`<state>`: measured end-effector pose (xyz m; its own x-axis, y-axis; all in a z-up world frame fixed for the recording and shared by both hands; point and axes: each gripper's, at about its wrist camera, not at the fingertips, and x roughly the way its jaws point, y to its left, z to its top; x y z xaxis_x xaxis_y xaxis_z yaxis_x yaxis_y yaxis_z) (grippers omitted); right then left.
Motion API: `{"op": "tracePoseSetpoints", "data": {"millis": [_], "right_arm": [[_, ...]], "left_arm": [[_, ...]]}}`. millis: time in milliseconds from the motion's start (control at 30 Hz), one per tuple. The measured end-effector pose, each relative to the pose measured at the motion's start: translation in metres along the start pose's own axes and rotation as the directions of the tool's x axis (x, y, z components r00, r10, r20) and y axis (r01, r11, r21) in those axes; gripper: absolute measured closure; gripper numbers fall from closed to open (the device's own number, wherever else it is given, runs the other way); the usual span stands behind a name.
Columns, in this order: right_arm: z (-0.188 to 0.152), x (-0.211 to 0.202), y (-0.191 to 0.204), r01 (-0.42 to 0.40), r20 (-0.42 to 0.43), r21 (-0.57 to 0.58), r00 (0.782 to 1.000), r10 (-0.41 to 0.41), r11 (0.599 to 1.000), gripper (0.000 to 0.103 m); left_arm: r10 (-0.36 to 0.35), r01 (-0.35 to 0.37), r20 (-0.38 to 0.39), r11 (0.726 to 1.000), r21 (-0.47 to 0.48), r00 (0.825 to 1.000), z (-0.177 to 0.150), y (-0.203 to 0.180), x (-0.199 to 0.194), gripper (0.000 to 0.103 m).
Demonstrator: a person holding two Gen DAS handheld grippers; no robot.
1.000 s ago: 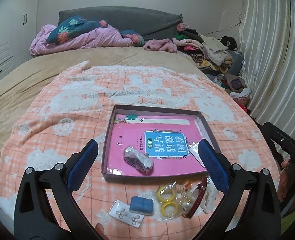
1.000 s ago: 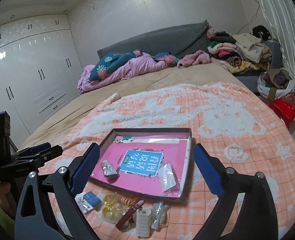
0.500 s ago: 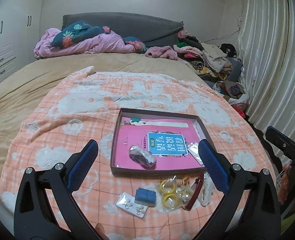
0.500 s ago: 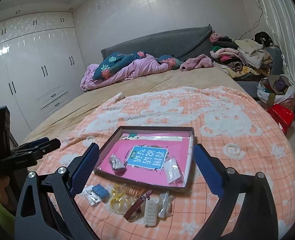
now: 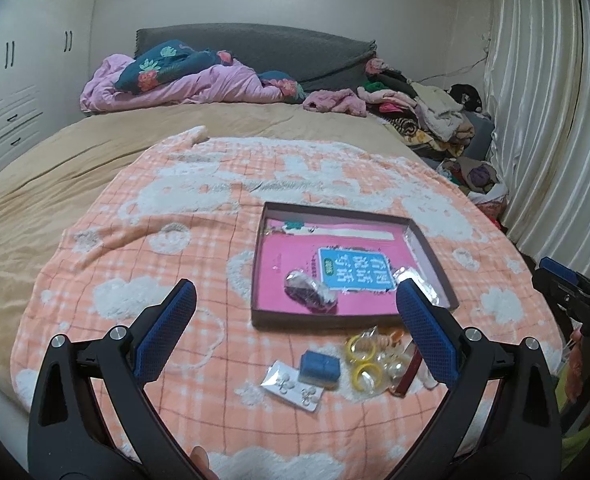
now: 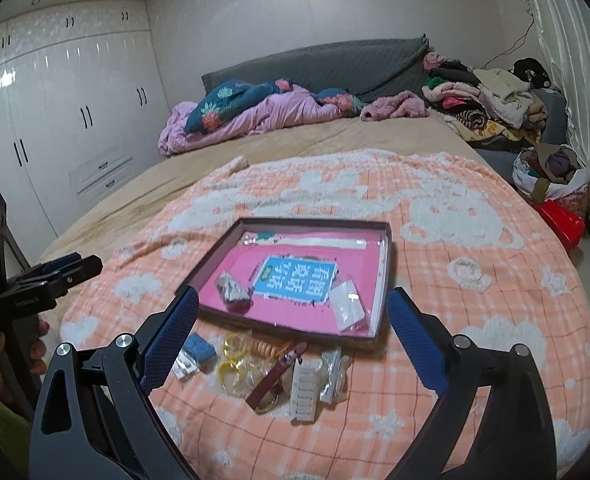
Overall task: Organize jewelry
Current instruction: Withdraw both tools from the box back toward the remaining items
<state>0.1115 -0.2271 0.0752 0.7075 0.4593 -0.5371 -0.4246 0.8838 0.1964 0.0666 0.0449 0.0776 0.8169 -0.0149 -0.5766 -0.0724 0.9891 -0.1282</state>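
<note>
Jewelry pile (image 5: 369, 364) beside tray (image 5: 335, 317); tray's blue label, Chinese characters; left gripper (image 5: 295, 322), right gripper (image 6: 291, 332) spread, empty.

Blanket (image 5: 143, 264) under both tools – soft cloth, peach check with raised fluffy white patches. Tray (image 6: 385, 280) ahead of the right gripper (image 6: 291, 320): matt dark cardboard walls, glossy pink lining with a paper-like blue label (image 6: 295, 278). Inside, a crinkled shiny clear plastic packet (image 5: 309, 292). Just short of the tray, nearer the left gripper (image 5: 295, 316) – translucent yellow plastic rings (image 5: 361, 358), a matt blue box (image 5: 319, 366), a clear plastic card of earrings (image 5: 293, 390), a smooth dark-red strap (image 6: 275, 376). Finger pads (image 5: 167, 332) rough, textured blue; arms matt black plastic with bright metal screws. Wardrobe (image 6: 55, 120) to the left, glossy white.
</note>
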Motion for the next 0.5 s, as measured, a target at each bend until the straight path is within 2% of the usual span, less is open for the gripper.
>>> {"op": "tracePoseSetpoints", "data": {"millis": [500], "right_arm": [[-0.037, 0.017, 0.005, 0.01, -0.094, -0.015, 0.996, -0.012, 1.0, 0.009]], "left_arm": [[0.008, -0.004, -0.073, 0.998, 0.057, 0.997, -0.036, -0.003, 0.016, 0.009]]}}
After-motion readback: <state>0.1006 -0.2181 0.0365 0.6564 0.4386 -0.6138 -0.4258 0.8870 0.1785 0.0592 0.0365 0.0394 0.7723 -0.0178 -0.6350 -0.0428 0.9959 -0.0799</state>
